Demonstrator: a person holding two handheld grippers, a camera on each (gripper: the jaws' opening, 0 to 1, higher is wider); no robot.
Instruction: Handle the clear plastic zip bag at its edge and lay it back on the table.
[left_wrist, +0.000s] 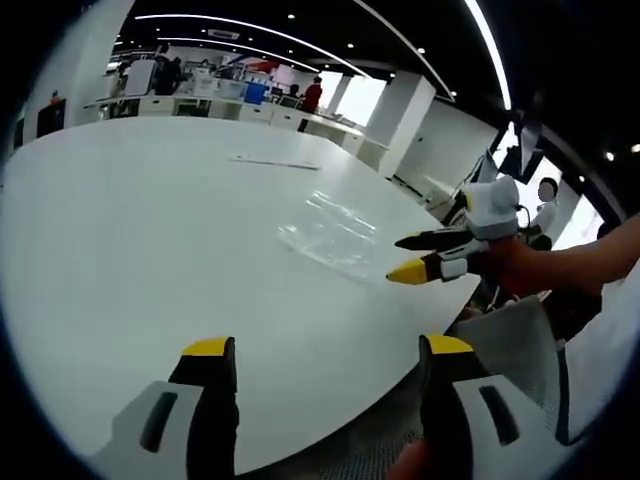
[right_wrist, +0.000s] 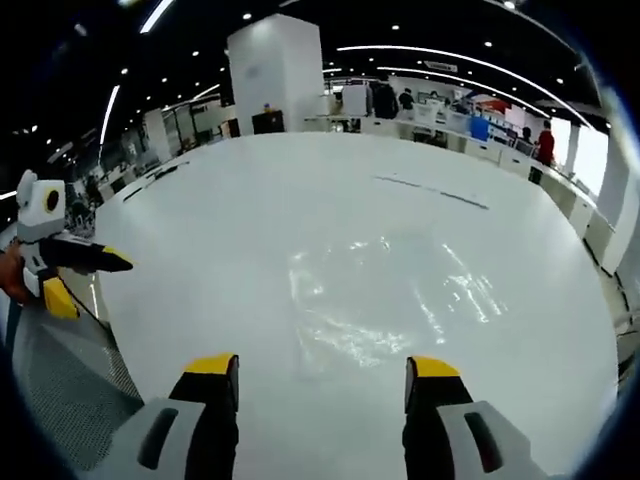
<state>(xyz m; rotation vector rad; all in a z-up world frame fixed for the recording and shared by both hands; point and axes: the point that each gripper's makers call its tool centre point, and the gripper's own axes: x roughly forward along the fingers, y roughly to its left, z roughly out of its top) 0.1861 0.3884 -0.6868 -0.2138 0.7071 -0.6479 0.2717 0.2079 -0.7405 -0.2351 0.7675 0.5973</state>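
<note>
slippage looks the main risk, since the clear zip bag (right_wrist: 385, 295) lying flat mid-table (right_wrist: 250, 200), at twelve o'clock from the wide-open, empty right gripper (right_wrist: 322, 372), has edges lost in glare, while the left gripper (left_wrist: 325, 352) hangs equally open and empty near the table's rim.

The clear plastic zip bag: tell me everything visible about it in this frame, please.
The clear plastic zip bag lies flat on the large white table, thin, see-through and wrinkled, its creases catching glare from the ceiling lights. It looks empty. In the right gripper view it sits just ahead of the right hand-held gripper, whose yellow-tipped jaws are open and clear of it. In the left gripper view it lies near the table's edge, and nothing touches it except the tabletop.
</note>
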